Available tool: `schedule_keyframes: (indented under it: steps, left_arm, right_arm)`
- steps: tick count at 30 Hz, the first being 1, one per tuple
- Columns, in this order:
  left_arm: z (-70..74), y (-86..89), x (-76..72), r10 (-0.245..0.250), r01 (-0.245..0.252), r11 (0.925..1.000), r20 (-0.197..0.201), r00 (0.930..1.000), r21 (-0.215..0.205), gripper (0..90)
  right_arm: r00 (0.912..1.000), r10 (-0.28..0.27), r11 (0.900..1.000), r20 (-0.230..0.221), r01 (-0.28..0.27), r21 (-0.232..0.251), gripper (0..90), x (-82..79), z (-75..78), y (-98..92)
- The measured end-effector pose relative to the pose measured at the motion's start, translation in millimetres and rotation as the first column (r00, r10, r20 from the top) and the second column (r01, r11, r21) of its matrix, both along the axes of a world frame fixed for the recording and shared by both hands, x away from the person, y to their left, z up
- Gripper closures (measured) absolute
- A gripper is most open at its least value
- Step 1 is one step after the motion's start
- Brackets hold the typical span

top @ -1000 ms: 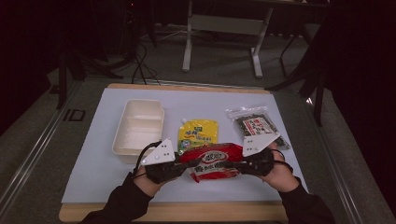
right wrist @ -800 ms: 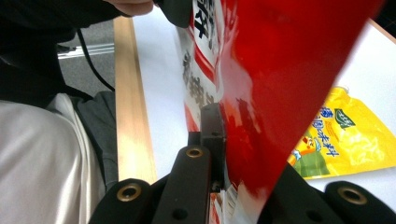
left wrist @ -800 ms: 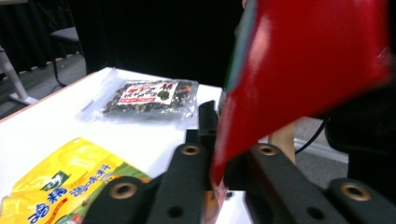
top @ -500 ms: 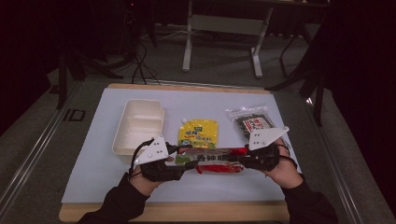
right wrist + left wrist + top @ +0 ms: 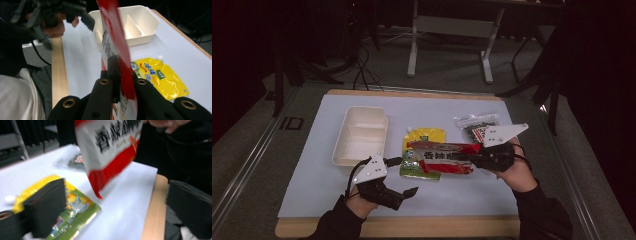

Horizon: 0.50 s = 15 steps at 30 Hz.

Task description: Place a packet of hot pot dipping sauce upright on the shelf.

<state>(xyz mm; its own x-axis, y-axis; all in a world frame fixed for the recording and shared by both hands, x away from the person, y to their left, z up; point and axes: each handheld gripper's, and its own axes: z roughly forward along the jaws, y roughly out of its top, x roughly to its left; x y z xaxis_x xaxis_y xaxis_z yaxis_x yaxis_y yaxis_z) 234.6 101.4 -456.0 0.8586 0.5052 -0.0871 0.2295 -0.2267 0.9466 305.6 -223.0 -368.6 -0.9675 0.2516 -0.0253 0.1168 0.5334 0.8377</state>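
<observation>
Landmark: white divided tray [image 5: 360, 135] on the table's white mat [image 5: 302, 185].

Red-and-white snack packet [image 5: 443, 156], held clear of the mat to the right of the tray, clamped at its right end between the closed jaws of the right gripper [image 5: 472, 160]. Large black Chinese characters on the packet's white panel; wording not legible, blurred in the left gripper view. Packet edge-on between the jaws in the right gripper view.

Left gripper [image 5: 409, 192] near the table's front edge, in front of the tray and apart from the packet. Jaws just opened, now spread wide, nothing between them.

Yellow spouted pouch [image 5: 424, 150] flat on the mat just right of the tray, partly under the packet. Printed green label, text too small to read.

Clear bag of dark contents [image 5: 474, 125] farther right of the tray, beyond the right gripper. Red-and-white label, unreadable.
</observation>
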Motion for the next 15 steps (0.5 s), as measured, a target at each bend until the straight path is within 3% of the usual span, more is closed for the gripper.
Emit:
schedule_keyframes:
  steps: [3, 8, 15]
  left_arm:
    - [-7.6, 2.0, -1.7, -0.006, 0.006, 1.0000, -0.017, 0.9998, 0.000, 1.8]
    - [-19.6, 5.3, -6.0, -0.004, 0.004, 0.9998, 0.001, 1.0000, 0.018, 1.8]
    - [-36.0, 8.8, -9.3, 0.006, -0.005, 0.9993, -0.010, 0.9999, 0.038, 1.9]
  right_arm:
    - [1.0000, -0.001, 1.000, -0.009, 0.001, 0.000, 90.0, 6.0, 0.5, 4.0]
    - [0.9999, -0.010, 1.000, -0.009, 0.010, 0.004, 90.0, 16.1, 0.1, 11.3]
    - [0.9996, -0.011, 1.000, -0.024, 0.012, 0.007, 90.0, 30.9, 1.7, 24.4]
